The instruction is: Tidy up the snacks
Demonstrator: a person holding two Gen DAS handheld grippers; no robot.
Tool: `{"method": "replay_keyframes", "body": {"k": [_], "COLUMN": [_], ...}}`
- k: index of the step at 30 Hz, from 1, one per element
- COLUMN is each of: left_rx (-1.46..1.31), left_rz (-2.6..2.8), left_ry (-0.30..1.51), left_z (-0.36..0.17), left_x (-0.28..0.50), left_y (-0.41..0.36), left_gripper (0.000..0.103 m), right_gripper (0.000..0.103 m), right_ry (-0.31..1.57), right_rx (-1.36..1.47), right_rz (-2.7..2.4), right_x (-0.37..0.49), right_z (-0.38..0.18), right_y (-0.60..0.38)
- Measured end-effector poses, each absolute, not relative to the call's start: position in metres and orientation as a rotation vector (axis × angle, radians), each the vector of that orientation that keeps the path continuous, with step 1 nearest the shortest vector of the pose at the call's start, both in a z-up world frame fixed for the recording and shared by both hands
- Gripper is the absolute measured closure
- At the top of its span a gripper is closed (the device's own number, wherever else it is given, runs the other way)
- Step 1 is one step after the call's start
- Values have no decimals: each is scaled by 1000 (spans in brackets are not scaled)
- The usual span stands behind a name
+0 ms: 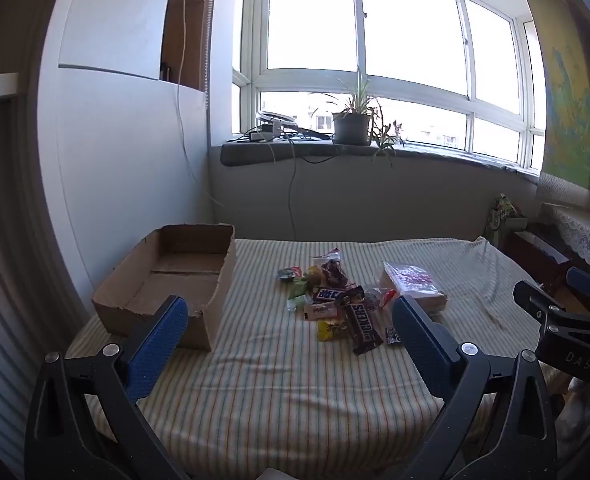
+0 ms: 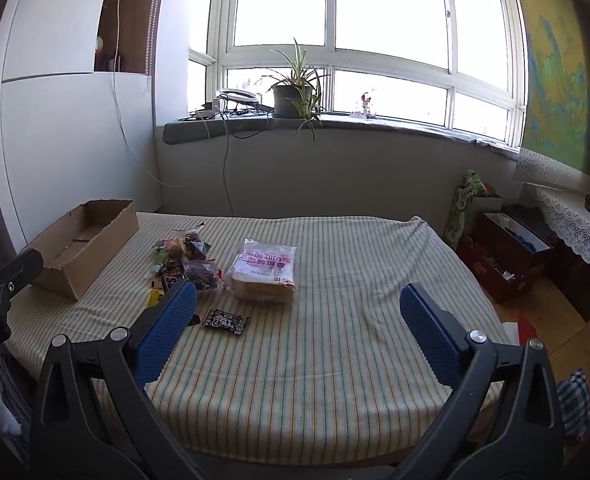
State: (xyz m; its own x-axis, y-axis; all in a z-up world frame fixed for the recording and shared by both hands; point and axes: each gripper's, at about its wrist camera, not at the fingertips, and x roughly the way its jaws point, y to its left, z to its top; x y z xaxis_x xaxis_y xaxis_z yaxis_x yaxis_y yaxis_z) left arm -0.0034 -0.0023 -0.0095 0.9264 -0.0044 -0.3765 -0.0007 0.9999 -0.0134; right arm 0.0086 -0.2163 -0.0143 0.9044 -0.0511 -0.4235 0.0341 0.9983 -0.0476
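**Nothing picked yet: start on the pile**

Your left gripper [image 1: 291, 328] and right gripper [image 2: 299, 320] both stand spread wide and hold nothing, hovering over the near edge of the striped table [image 1: 279, 400]. The snacks [image 1: 335, 304] lie heaped mid-table, a bread bag [image 2: 265, 270] just beside them and one dark packet [image 2: 225, 322] a little apart. The box [image 1: 167, 280] sits empty at the left. You likely need to reach forward, close on one snack, and carry it to the box.
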Motion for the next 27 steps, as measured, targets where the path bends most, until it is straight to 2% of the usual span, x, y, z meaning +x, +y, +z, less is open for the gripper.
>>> {"method": "replay_keyframes", "body": {"k": [27], "left_rx": [-27], "left_rz": [-6], "left_ry": [380], "left_z": [-5], "left_x": [-4], "left_y": [2], "left_gripper": [1], "right_gripper": [0], "right_ry": [424], "right_rx": [-48], "right_rz": [-45], "right_x": [4], "right_z": [-10], "right_y": [-214]}}
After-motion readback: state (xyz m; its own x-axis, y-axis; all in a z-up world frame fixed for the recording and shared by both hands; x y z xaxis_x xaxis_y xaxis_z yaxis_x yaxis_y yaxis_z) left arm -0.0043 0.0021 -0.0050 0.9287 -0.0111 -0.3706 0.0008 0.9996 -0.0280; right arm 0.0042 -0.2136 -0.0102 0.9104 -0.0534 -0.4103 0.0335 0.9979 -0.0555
